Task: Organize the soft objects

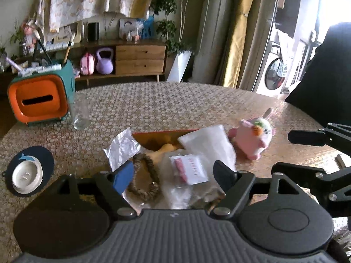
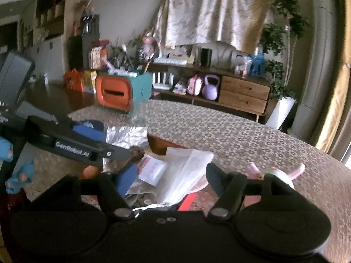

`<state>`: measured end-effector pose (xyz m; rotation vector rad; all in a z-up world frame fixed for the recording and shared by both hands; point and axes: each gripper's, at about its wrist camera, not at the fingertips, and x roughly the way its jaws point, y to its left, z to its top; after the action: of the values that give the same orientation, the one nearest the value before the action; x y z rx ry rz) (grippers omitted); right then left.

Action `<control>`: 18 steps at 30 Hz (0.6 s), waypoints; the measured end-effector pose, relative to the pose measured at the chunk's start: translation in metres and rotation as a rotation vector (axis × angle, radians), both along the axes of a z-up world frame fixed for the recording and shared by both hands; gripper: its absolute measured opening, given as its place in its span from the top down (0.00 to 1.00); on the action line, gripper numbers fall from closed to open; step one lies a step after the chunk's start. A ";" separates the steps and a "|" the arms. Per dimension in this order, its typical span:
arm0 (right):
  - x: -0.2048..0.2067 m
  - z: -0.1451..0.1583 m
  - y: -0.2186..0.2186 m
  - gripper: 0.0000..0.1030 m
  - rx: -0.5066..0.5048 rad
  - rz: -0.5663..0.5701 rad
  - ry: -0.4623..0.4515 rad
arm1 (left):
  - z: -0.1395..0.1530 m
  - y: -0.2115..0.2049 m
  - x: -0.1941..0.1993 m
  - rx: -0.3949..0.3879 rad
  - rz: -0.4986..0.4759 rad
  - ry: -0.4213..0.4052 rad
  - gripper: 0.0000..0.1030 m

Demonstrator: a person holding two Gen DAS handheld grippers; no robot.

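Both your tongs stand wide with nothing gripped: the left gripper (image 1: 173, 175) hangs over the shallow orange-red box (image 1: 162, 136), the right gripper (image 2: 172, 178) beside it. The box is heaped: a white plastic bag (image 1: 206, 145) at its 2 o'clock corner overhangs the rim, and a brown fuzzy scrunchie (image 1: 144, 178) lies at 8 o'clock. The pink plush toy (image 1: 252, 140) lies outside on the patterned table (image 1: 175, 105), at 3 o'clock. Reaching across for it, your fingers could snag the loose bag and spill it.
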<state>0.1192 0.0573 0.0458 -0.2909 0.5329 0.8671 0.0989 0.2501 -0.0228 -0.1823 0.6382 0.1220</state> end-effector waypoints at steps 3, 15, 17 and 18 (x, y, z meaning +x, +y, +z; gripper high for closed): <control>-0.006 0.006 -0.014 0.29 0.029 -0.025 0.002 | 0.008 -0.011 -0.008 0.010 -0.012 -0.014 0.22; -0.039 0.024 -0.056 0.19 0.136 -0.070 -0.010 | 0.030 -0.053 -0.046 0.034 -0.043 -0.091 0.17; -0.044 0.027 -0.061 0.18 0.145 -0.073 -0.019 | 0.030 -0.058 -0.050 0.025 -0.042 -0.096 0.17; -0.046 0.028 -0.063 0.17 0.151 -0.076 -0.018 | 0.030 -0.061 -0.052 0.019 -0.042 -0.095 0.17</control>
<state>0.0736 -0.0058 0.0734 -0.1393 0.4564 0.8260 0.0465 0.1893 0.0075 -0.1553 0.5454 0.0785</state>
